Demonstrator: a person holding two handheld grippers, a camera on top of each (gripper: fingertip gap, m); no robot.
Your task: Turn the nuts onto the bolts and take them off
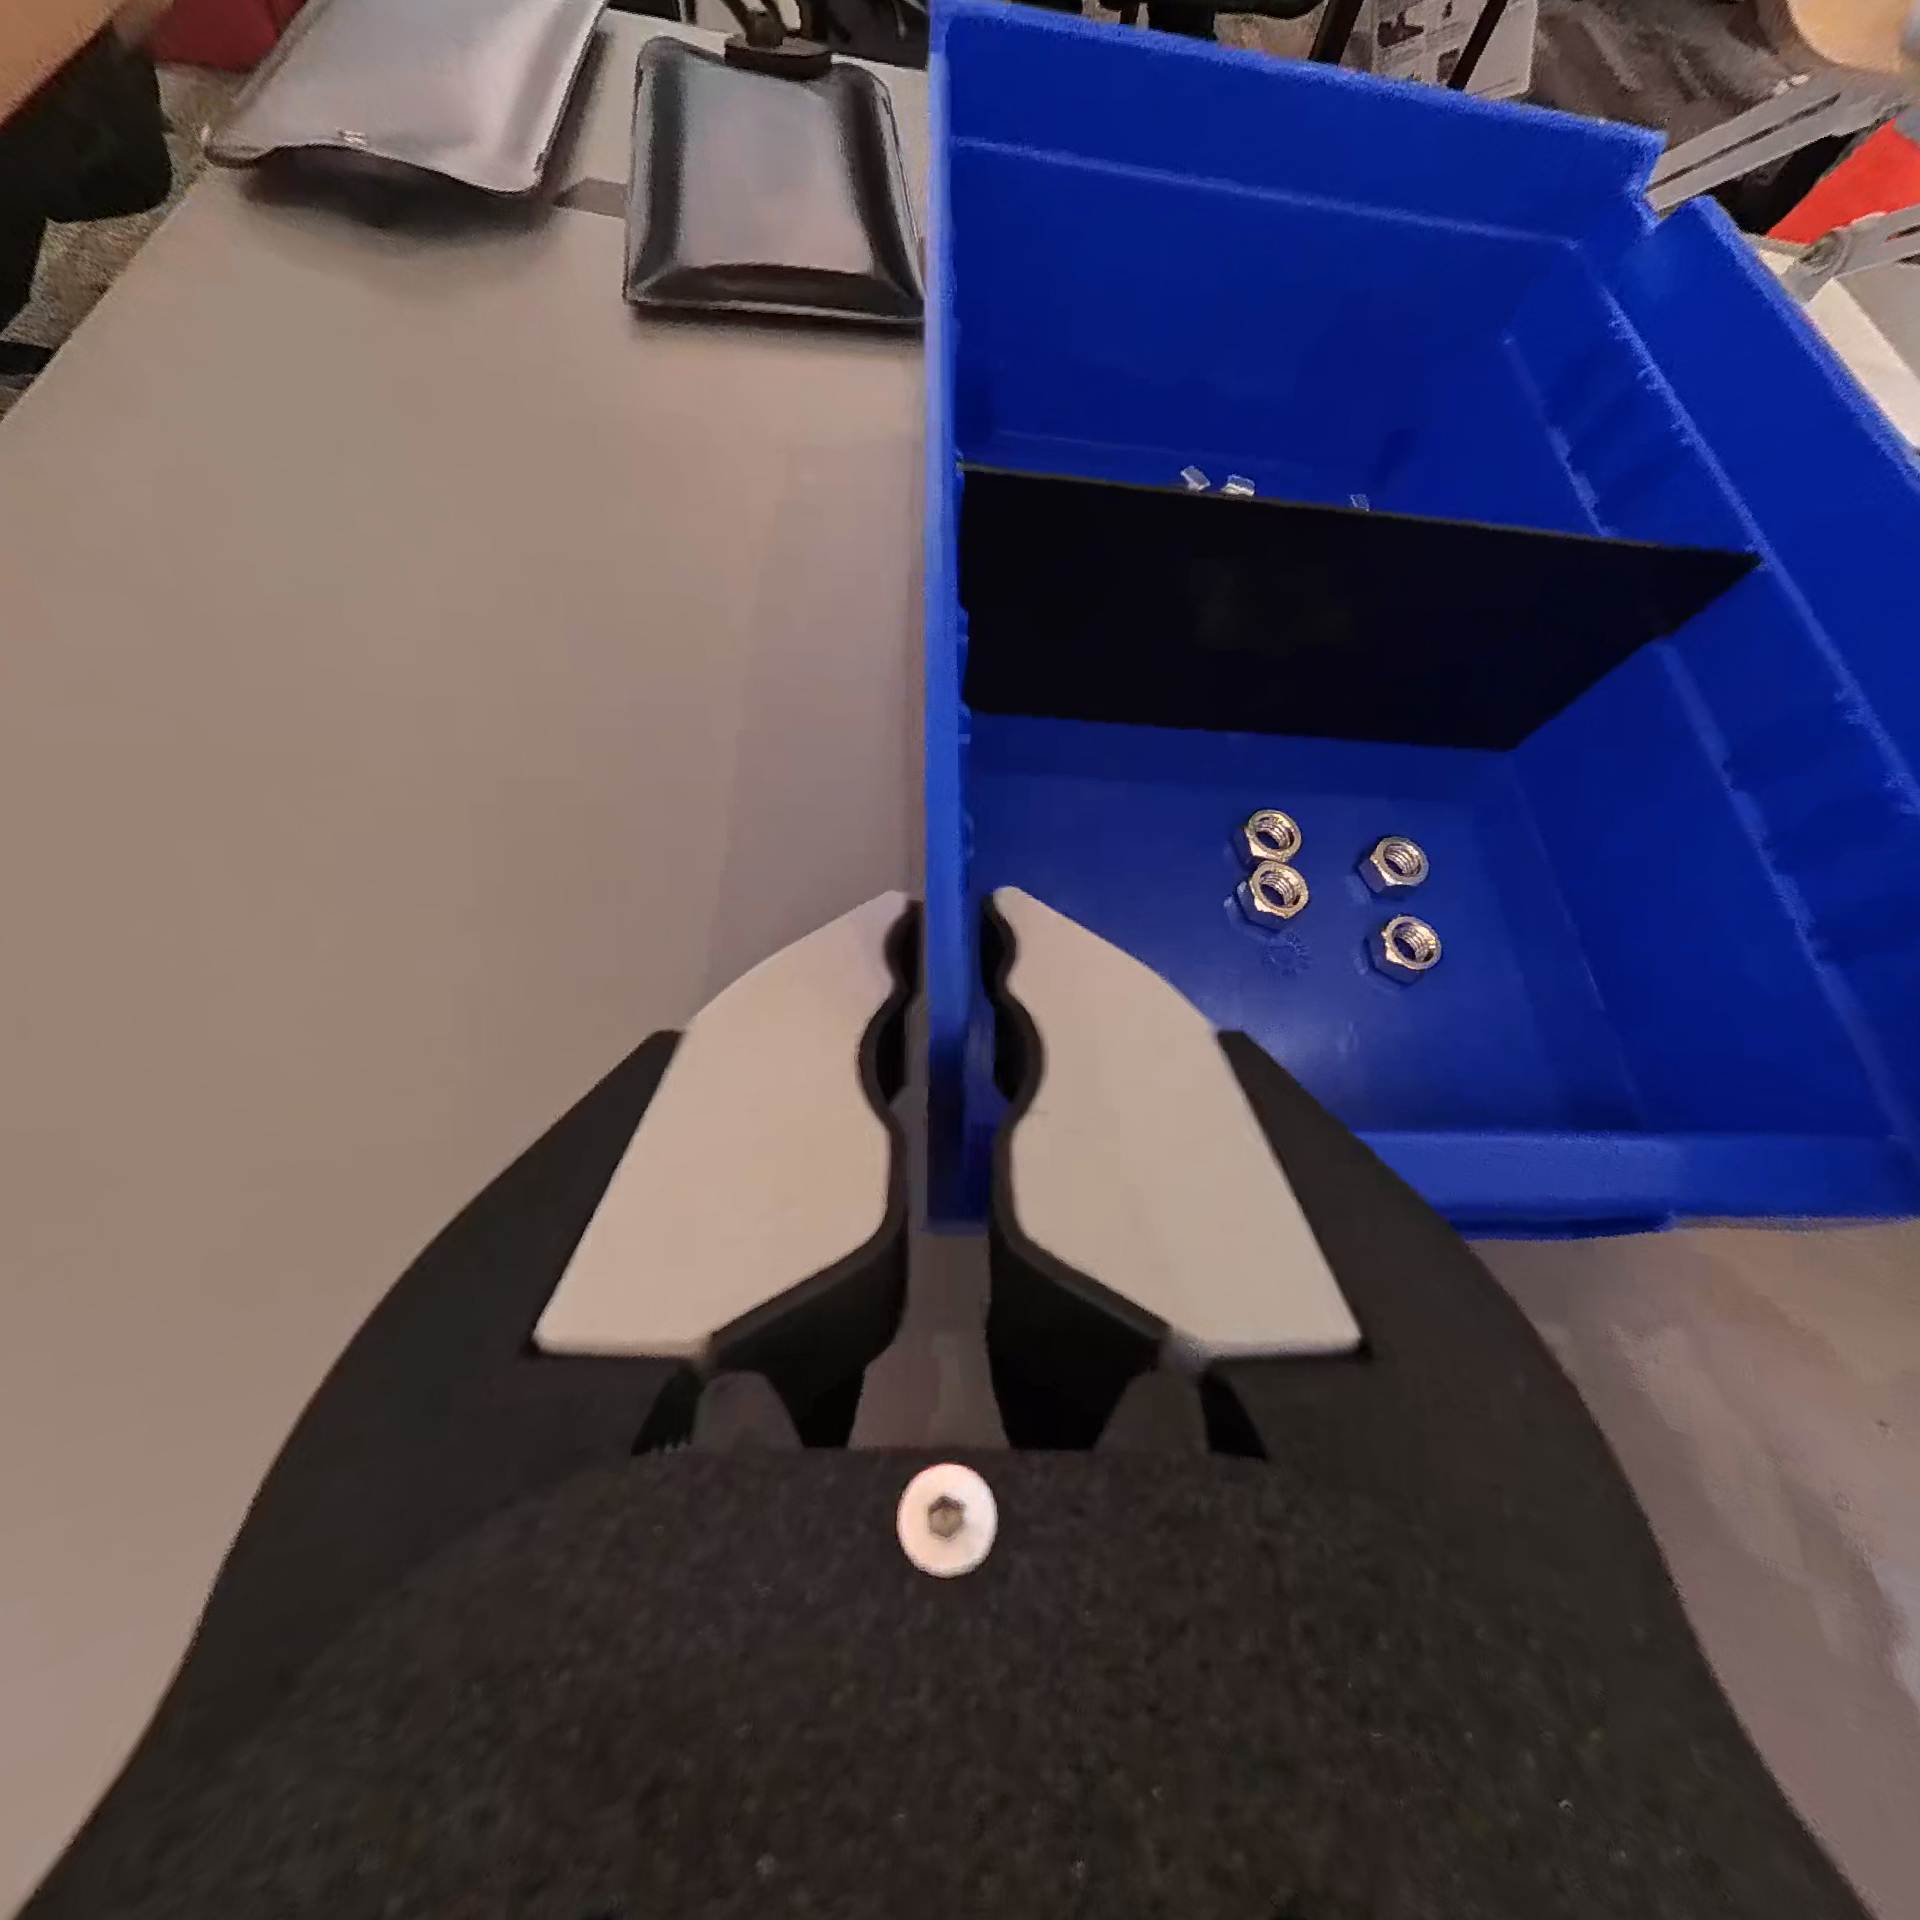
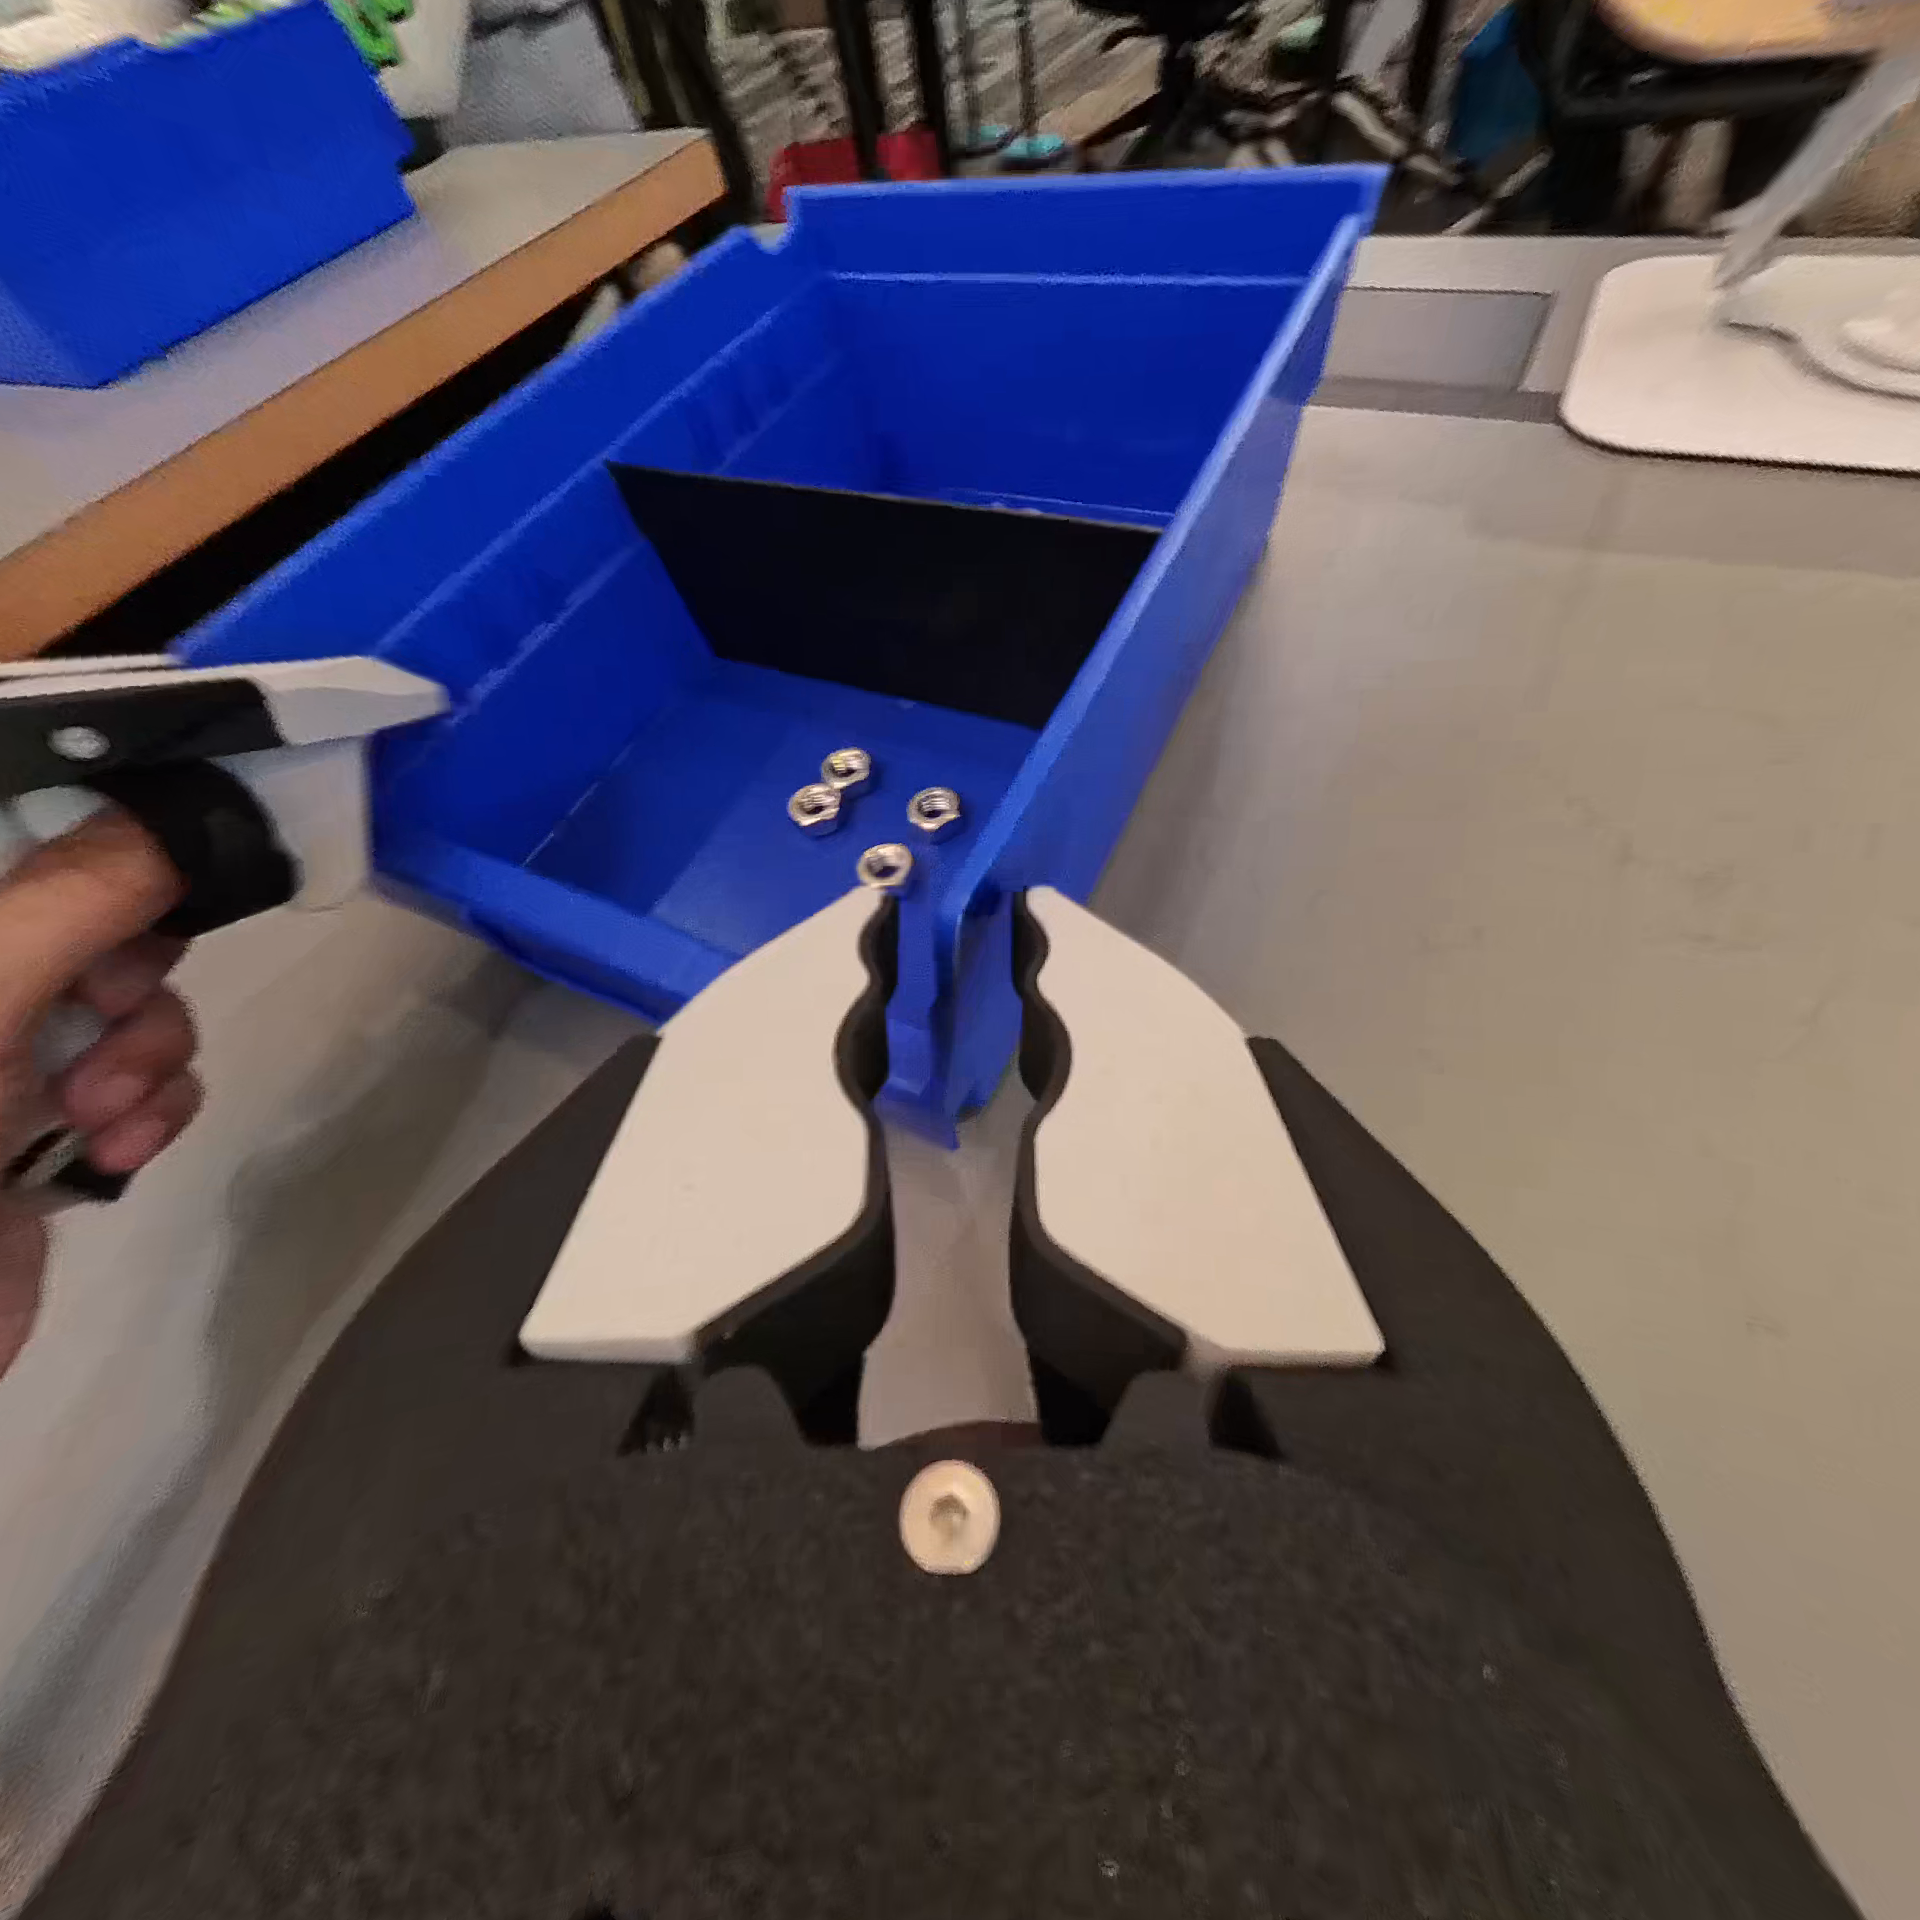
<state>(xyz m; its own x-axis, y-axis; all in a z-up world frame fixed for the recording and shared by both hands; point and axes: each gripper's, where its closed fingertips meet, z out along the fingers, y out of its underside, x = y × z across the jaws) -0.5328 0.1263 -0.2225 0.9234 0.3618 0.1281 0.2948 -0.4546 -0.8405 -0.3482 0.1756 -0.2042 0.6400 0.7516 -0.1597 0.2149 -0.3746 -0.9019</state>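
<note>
1. Blue plastic bin (image 1: pixel 1299 260) on the grey table (image 1: pixel 416 675), split by a black divider (image 1: pixel 1299 613); four steel nuts (image 1: pixel 1335 899) lie loose in the near compartment, right of centre in the left wrist view.
2. Left gripper (image 1: pixel 951 914) — jaws narrow, a slim gap, nothing held — straddles the bin's left wall.
3. Right gripper (image 2: pixel 951 904) — also narrow and empty — sits at the bin's near right corner, the closest nut just ahead and left of its tips.
4. Judging by that, the right one is nearer the nuts.
5. Bolts: only faint metal glints behind the divider; I cannot tell what they are.
</note>
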